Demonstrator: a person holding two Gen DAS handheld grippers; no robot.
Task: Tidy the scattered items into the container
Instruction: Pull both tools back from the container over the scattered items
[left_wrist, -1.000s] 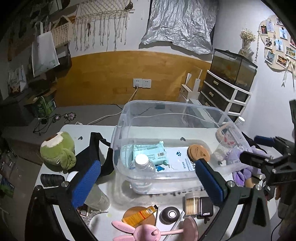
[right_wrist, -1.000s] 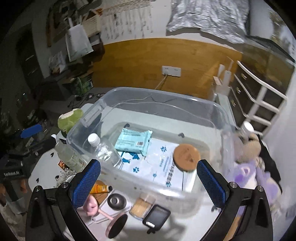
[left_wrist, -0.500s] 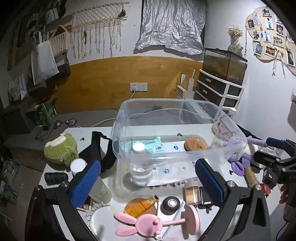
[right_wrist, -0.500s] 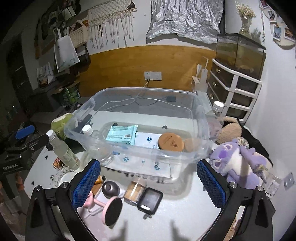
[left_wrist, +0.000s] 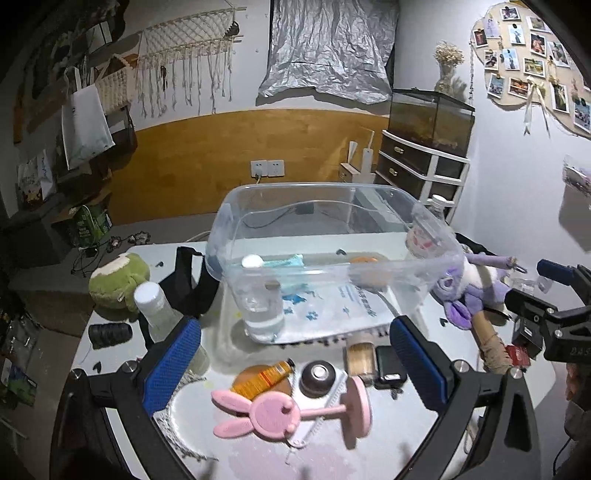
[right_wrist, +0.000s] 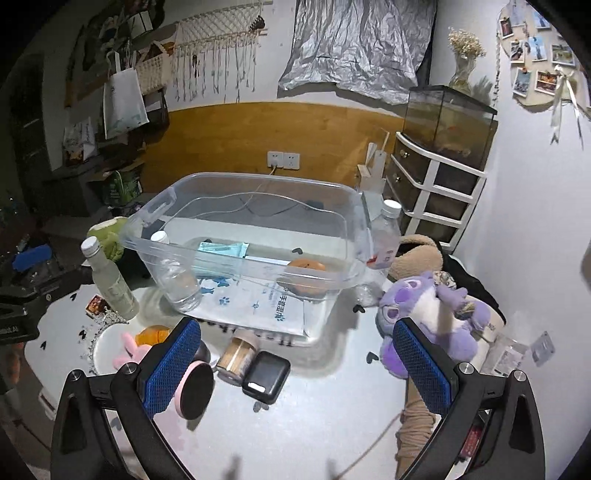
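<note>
A clear plastic bin (left_wrist: 325, 190) (right_wrist: 258, 181) stands mid-table and holds a water bottle (left_wrist: 262, 295), a wipes pack (right_wrist: 221, 249), a brown round lid (right_wrist: 306, 266) and a paw-print bag (left_wrist: 332, 306). In front of it lie a pink bunny mirror (left_wrist: 273, 410), an orange tube (left_wrist: 264, 376), a toothpick jar (right_wrist: 238, 354) and a black case (right_wrist: 266, 376). A purple plush (right_wrist: 424, 314) lies at the right. My left gripper (left_wrist: 293, 360) hangs open above the small items. The right gripper (right_wrist: 297, 363) is open too, over the black case, holding nothing.
A green plush (left_wrist: 118, 280), a clear bottle (left_wrist: 155, 310), a black roll (left_wrist: 110, 334) and a black strap (left_wrist: 192, 284) sit left of the bin. A twine spool (right_wrist: 417, 424) and a brown plush (right_wrist: 417, 254) are on the right. A drawer unit (right_wrist: 436, 184) stands behind.
Both grippers have drawn back from the bin and dropped lower, so the bin is seen from the side. Both stayed open. The items on the table have not moved.
</note>
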